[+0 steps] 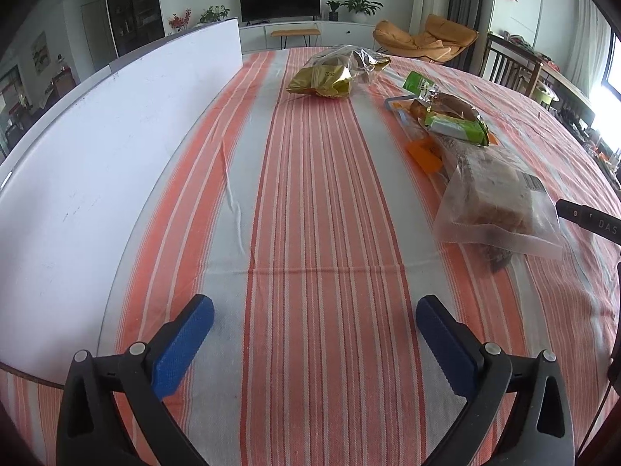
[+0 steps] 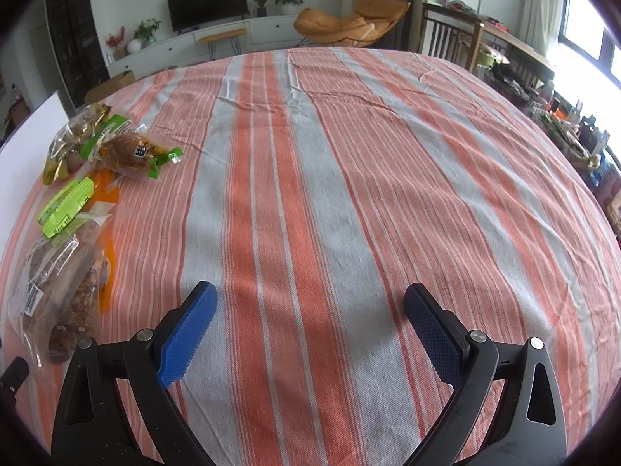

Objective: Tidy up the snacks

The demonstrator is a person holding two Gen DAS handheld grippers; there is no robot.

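Both the left gripper [image 1: 314, 310] and right gripper [image 2: 309, 299] have black arms, silver pivot screws and blue ribbed jaws.

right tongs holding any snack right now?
No. The right tongs stand open over bare striped tablecloth; the snack packets lie off to the side.

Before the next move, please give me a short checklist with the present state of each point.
1. Left hand-held gripper open and empty: ok.
2. Right hand-held gripper open and empty: ok.
3. Snacks on the striped tablecloth already tidy: not ok, scattered and overlapping.
4. Clear bag of bread free on top: ok.
5. Gold packet lies apart from the pile: ok.
6. Where snacks should go: cannot tell.
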